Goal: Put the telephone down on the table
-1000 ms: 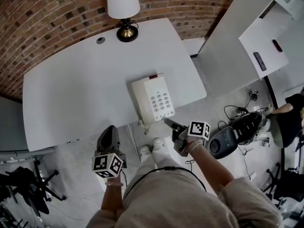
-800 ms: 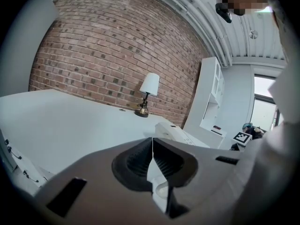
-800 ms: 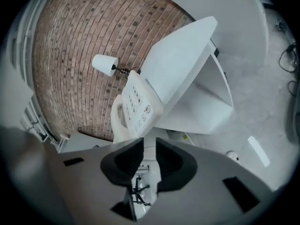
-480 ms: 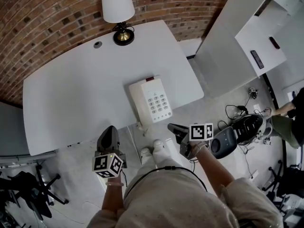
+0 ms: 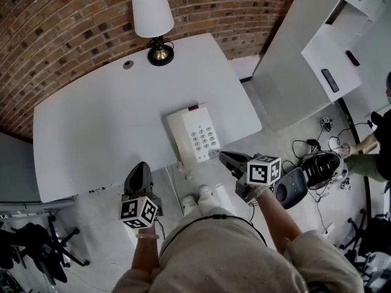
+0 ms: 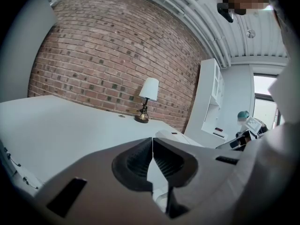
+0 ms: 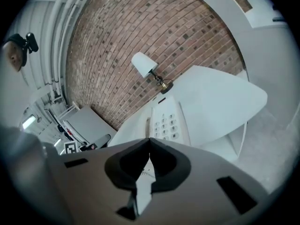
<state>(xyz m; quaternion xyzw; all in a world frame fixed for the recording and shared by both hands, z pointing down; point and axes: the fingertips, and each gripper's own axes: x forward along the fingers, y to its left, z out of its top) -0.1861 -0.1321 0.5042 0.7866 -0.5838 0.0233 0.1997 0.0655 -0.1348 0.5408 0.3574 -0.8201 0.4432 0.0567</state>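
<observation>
Here, the left gripper [image 5: 139,171] sits at 7 o'clock from the telephone [image 5: 194,133], outside the table's near edge. Its jaws are pressed together with nothing in them. The right gripper [image 5: 223,157] is at 4 o'clock from the phone, just beside its near corner, jaws closed too, holding nothing. The telephone lies flat on the white table [image 5: 91,121], close to the near edge. Bare table spreads toward 10 o'clock. The lamp [image 5: 153,17] stands far off at 12 o'clock.

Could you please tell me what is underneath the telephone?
Only the white table: the telephone lies flat near its front edge. The part beneath it is covered, so anything there cannot be seen.
</observation>
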